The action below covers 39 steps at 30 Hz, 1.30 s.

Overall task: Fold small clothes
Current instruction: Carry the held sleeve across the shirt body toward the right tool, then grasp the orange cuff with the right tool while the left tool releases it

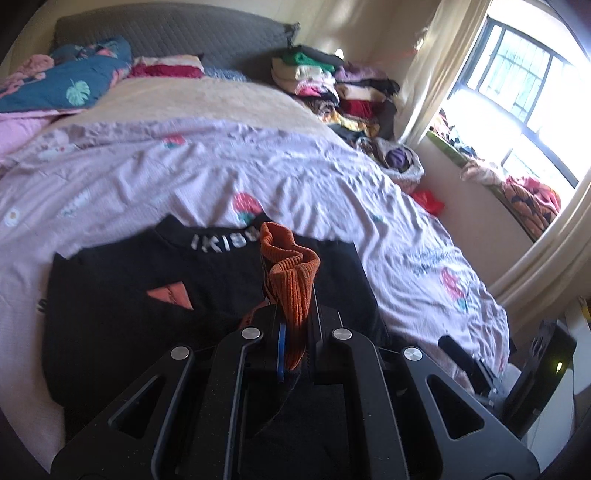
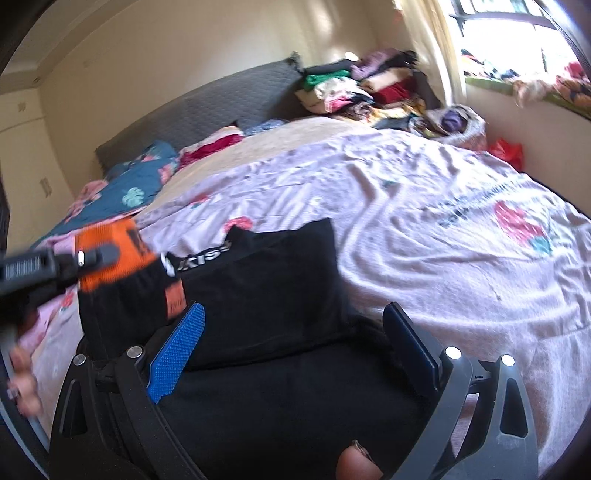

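Left wrist view
- Left gripper [image 1: 293,314]: jaws drawn close, clamped on the orange ribbed cuff [image 1: 291,275], which stands up bunched between the fingers.
- Black garment [image 1: 147,295]: lies flat on the bedspread directly ahead of the gripper, collar away from the camera, white lettering on the collar, orange patch on the chest. The cuff belongs to it.
- Bedspread [image 1: 258,173]: pale pink, wrinkled, flower prints; it carries the garment.
- Obstruction: the gripper body and the raised cuff hide the garment's near right part.
- Surroundings: grey headboard [image 1: 166,33] at the far end; blue leaf-print quilt [image 1: 62,85] far left; clothes stack [image 1: 332,85] far right beside the bed; red bag [image 1: 428,199] low by the wall; window [image 1: 517,92] with a curtain [image 1: 436,66], more cloth on its sill.

Right wrist view
- Right gripper [image 2: 295,343]: jaws wide apart, nothing between them; blue pad [image 2: 177,354] on one finger visible. It hovers over the near part of the black garment [image 2: 277,295]; contact cannot be told.
- Left gripper [image 2: 92,256]: enters from the left, blurred, closed on the orange ribbed cuff [image 2: 107,258], lifted above the garment's left side.
- Obstruction: a fingertip [image 2: 354,461] intrudes at the bottom edge; more fingers at the left edge.
- Surroundings: bedspread [image 2: 443,240], headboard [image 2: 221,107], clothes stack [image 2: 354,88], red bag [image 2: 508,151].
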Motion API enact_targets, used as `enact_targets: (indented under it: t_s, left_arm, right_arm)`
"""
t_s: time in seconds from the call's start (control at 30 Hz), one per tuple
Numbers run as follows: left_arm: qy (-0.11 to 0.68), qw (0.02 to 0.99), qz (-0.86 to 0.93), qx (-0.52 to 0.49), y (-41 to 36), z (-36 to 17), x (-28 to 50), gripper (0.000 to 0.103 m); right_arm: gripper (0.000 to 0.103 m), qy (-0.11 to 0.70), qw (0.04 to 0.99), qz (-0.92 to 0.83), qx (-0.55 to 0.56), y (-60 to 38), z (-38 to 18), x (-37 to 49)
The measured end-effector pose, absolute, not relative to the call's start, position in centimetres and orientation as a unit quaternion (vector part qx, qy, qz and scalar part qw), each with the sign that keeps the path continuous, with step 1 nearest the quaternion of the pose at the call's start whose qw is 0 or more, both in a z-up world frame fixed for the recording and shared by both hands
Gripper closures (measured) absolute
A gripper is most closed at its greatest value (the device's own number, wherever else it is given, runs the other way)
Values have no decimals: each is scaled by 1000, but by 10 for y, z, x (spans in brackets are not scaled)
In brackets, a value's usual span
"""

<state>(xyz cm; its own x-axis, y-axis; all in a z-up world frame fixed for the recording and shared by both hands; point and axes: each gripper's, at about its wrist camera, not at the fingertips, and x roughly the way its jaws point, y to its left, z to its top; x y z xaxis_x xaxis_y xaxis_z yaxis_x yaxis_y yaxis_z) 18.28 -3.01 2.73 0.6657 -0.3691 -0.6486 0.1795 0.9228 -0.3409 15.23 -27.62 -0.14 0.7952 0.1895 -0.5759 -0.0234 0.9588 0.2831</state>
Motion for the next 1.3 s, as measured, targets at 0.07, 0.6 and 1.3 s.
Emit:
enact_targets:
  t_s: [0.07, 0.6, 1.3]
  left_arm:
    - [395, 894, -166, -129, -35, 15, 184, 100]
    - [397, 900, -92, -154, 50, 8, 173, 58]
    - [408, 890, 27, -201, 152, -43, 179, 53]
  right_arm:
    - [7, 322, 935, 45, 144, -284, -5, 155]
    - [20, 356, 911, 132, 162, -264, -19, 165]
    - [93, 321, 923, 204, 55, -207, -1, 173]
